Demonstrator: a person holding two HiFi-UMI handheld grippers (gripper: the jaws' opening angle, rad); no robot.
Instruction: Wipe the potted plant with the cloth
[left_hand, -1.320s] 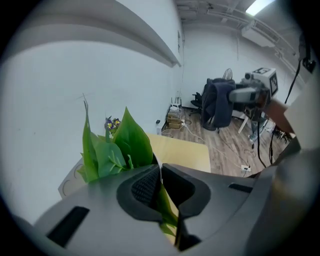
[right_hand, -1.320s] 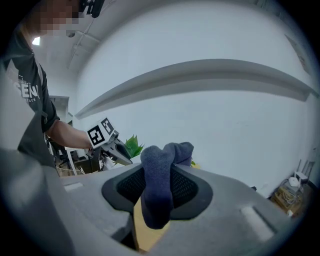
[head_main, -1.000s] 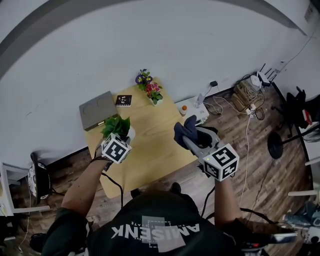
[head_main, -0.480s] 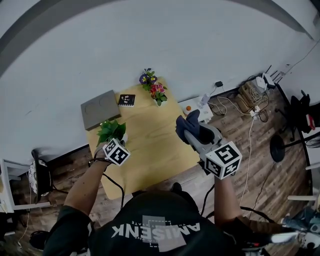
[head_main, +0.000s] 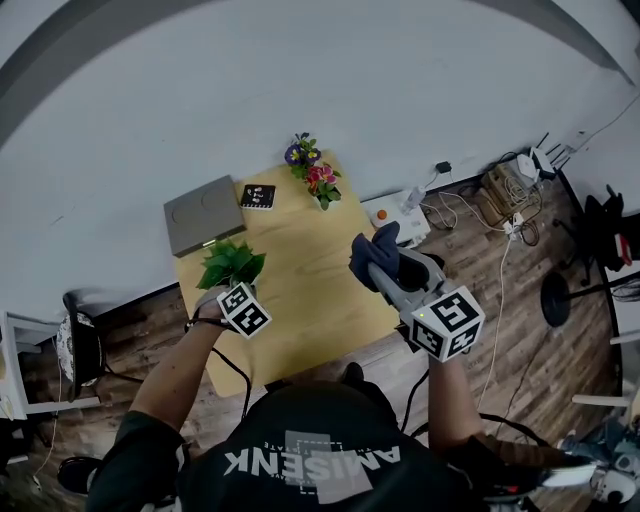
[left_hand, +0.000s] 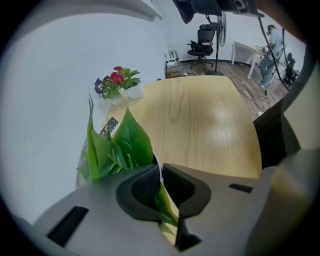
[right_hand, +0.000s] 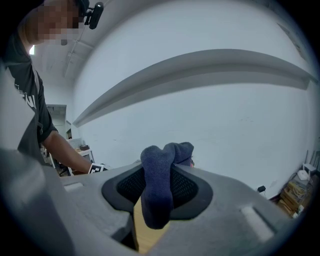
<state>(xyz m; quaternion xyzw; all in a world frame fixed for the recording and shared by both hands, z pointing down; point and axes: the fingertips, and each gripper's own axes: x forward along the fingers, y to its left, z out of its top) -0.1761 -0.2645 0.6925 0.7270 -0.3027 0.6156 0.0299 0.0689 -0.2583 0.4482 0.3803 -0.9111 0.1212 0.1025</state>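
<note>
The potted plant (head_main: 232, 265), green leaves in a small white pot, is at the left side of the wooden table (head_main: 310, 275). My left gripper (head_main: 232, 291) points steeply down onto it. In the left gripper view the jaws (left_hand: 161, 175) are shut on the pot's thin white rim, with the plant's leaves (left_hand: 120, 147) beside and between them. Whether the pot rests on the tabletop is hidden. My right gripper (head_main: 385, 275) hangs over the table's right edge, shut on a dark blue cloth (head_main: 372, 250). That cloth (right_hand: 156, 200) is bunched between its pads and sticks up past the gripper (right_hand: 161, 172).
A flower pot with red and purple blooms (head_main: 312, 180) stands at the table's far edge, a black card (head_main: 258, 196) and a grey box (head_main: 203, 213) at the far left. White devices and cables (head_main: 440, 195) lie on the floor to the right.
My left gripper has come down toward the tabletop with the plant in it, rolling a little. The right gripper with the cloth has barely shifted.
</note>
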